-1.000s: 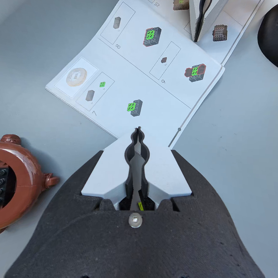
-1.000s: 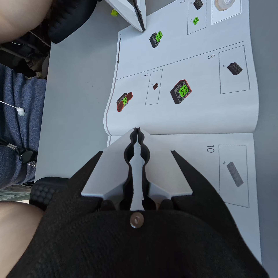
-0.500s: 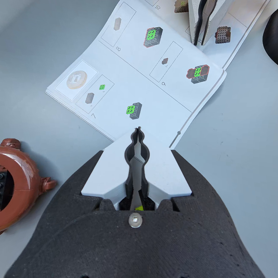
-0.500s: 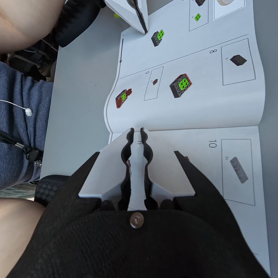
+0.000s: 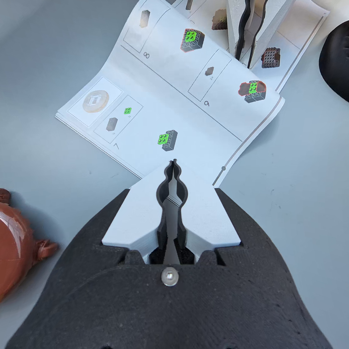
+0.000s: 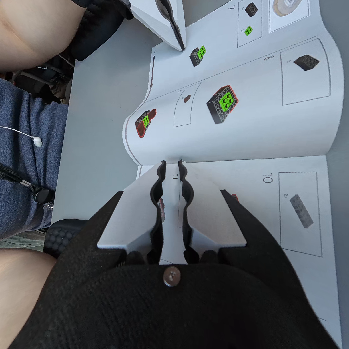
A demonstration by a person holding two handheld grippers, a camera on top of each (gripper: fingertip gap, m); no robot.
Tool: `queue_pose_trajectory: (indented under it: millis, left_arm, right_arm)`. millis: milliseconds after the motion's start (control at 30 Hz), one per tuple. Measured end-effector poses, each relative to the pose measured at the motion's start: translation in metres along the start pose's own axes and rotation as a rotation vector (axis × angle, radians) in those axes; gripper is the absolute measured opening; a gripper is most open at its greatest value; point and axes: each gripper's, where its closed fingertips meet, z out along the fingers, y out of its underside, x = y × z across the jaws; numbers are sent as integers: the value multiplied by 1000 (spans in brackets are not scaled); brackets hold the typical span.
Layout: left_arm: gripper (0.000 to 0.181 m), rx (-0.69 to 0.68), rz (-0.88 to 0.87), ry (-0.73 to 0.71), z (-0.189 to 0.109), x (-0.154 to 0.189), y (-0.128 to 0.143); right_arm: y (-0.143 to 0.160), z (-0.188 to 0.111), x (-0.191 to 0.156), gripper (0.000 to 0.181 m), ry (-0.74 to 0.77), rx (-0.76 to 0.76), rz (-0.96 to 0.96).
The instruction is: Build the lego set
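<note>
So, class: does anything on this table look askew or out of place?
Yes: the instruction booklet does not lie flat. Its left-hand page bulges up in a hump beside the spine, and its outer edge waves. The brown round lego piece sits apart at the table's edge. Nothing looks spilled or broken.

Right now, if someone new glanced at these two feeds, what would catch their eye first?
The open instruction booklet spread across the grey table, its bright green brick drawings standing out. Next, the left hand-held gripper, shut at the booklet's near corner, and the right hand-held gripper, slightly open near the centre fold. A glossy brown rounded model sits at the left edge of the left wrist view.
</note>
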Motion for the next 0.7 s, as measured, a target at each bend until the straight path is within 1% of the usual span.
queue_pose_trajectory:
  millis: [33, 167, 233, 267, 333, 400, 433, 500, 533, 600, 633, 700]
  left_arm:
    - [0, -1, 2, 0, 0, 0, 0]
    - [0, -3, 8, -2, 1, 1, -1]
    - [0, -1, 4, 0, 2, 1, -2]
    - [0, 3, 1, 3, 2, 1, -2]
    - [0, 10, -9, 11, 2, 1, -2]
    - [0, 17, -19, 19, 2, 1, -3]
    - [0, 21, -24, 22, 2, 1, -3]
    - [0, 30, -30, 28, 2, 1, -3]
    - [0, 34, -32, 31, 2, 1, -3]
    - [0, 41, -40, 37, 2, 1, -3]
    - [0, 43, -42, 40, 2, 1, -3]
    - [0, 49, -42, 44, 2, 1, -3]
  right_arm:
    - [0, 0, 0, 14, 1, -1, 0]
    - [-1, -1, 0, 20, 22, -17, 1]
    - [-3, -8, 4, 33, 104, -46, -6]
    - [-7, -14, 6, 34, 170, -56, -30]
    - [-24, -26, 0, 36, 271, -43, -106]
    - [-54, -33, -14, 39, 373, 11, -229]
    - [-70, -32, -24, 40, 408, 42, -303]
    - [-95, -14, -47, 40, 442, 68, -437]
    - [-101, 0, -54, 43, 468, 62, -491]
    - [-95, 34, -62, 45, 509, 9, -571]
    - [-90, 47, -58, 45, 566, -14, -605]
    - [-78, 63, -44, 44, 683, -69, -659]
